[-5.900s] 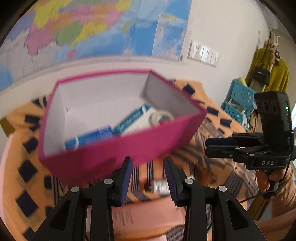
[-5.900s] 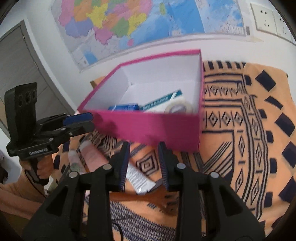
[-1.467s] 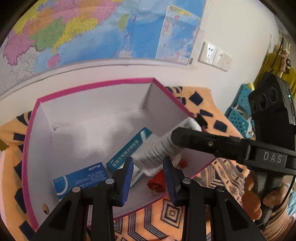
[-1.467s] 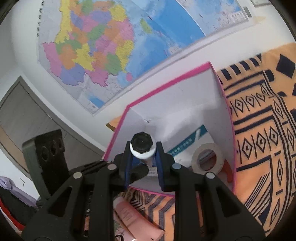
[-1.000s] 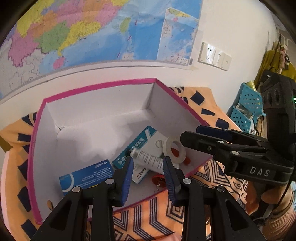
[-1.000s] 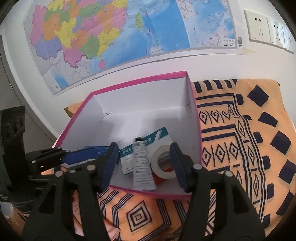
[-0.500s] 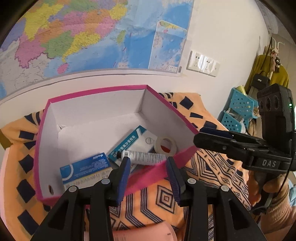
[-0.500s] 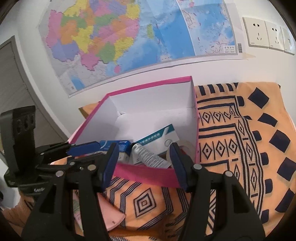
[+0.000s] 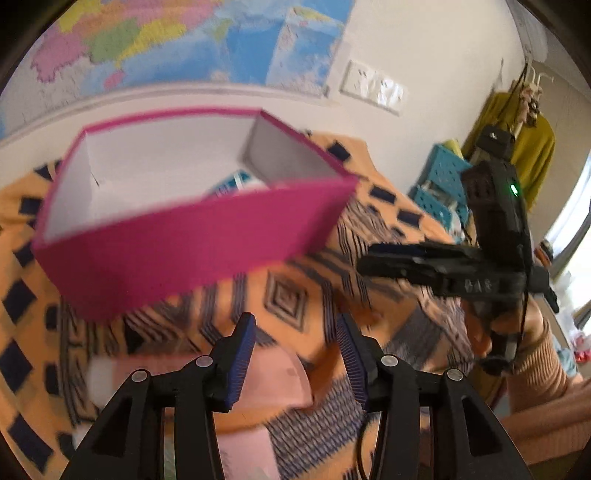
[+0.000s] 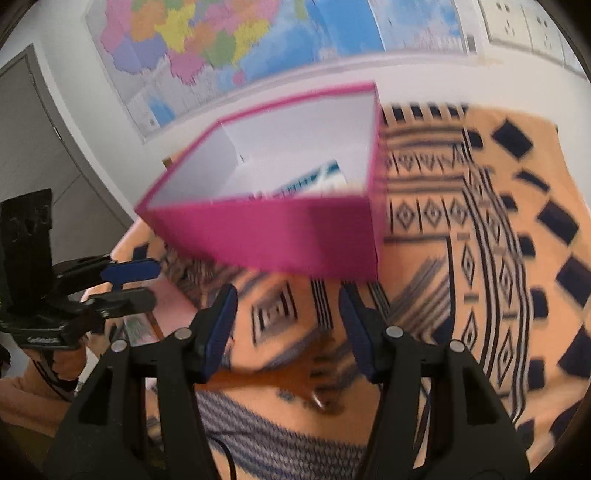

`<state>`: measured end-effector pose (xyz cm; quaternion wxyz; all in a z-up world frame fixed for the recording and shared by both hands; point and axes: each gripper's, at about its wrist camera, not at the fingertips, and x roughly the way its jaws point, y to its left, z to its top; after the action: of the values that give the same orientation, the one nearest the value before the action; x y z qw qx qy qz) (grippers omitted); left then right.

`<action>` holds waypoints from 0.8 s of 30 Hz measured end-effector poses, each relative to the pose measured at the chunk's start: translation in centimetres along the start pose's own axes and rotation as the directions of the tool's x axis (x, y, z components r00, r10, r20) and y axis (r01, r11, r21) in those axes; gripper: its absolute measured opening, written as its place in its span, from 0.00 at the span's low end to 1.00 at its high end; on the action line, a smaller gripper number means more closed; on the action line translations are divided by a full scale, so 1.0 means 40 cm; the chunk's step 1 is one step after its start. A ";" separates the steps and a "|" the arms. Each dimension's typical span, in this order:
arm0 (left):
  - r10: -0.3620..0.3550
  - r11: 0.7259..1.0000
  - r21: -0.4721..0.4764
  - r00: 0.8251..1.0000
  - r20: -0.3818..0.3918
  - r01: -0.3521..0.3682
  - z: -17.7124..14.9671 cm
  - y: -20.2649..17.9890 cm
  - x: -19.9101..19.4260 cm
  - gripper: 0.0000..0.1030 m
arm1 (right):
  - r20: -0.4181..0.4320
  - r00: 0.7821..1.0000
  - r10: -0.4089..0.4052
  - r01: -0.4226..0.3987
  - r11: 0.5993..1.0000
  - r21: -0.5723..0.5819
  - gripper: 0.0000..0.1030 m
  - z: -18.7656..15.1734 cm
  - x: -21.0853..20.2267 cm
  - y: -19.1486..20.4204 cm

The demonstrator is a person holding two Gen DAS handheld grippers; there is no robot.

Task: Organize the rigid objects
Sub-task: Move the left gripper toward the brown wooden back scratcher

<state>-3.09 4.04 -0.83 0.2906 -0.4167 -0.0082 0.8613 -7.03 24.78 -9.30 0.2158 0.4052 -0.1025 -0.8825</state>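
Left wrist only: pink tube beneath opening, empty left hand-held gripper; right hand-held gripper agape, empty.

- We see the box on the cloth, toward the cloth's far edge, by the wall with the map.
- Cartons lie in the box.
- A tube lies on the cloth before the box, at the near edge.
- Crates stand beyond the cloth's right edge.
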 end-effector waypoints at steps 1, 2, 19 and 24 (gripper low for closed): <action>0.008 1.000 0.004 1.000 -0.016 -0.008 -0.016 -0.009 0.009 0.45 | -0.014 1.000 -0.001 0.002 1.000 0.014 0.58 -0.011 0.005 -0.011; 0.008 1.000 0.003 1.000 -0.026 -0.007 -0.026 -0.014 0.016 0.45 | -0.023 1.000 -0.002 0.003 1.000 0.023 0.58 -0.021 0.008 -0.018; -0.049 0.996 -0.077 0.984 -0.171 0.037 -0.134 -0.037 0.072 0.45 | -0.078 0.996 0.046 -0.039 0.994 0.097 0.58 -0.116 0.030 -0.060; -0.049 0.993 -0.117 0.985 -0.167 0.029 -0.131 -0.025 0.080 0.45 | -0.079 0.995 0.062 -0.056 0.995 0.079 0.58 -0.125 0.036 -0.045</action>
<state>-0.37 5.31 -6.27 0.2826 -0.5044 -0.0410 0.8149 -4.59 25.69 -14.18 0.2300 0.4455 -0.1393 -0.8539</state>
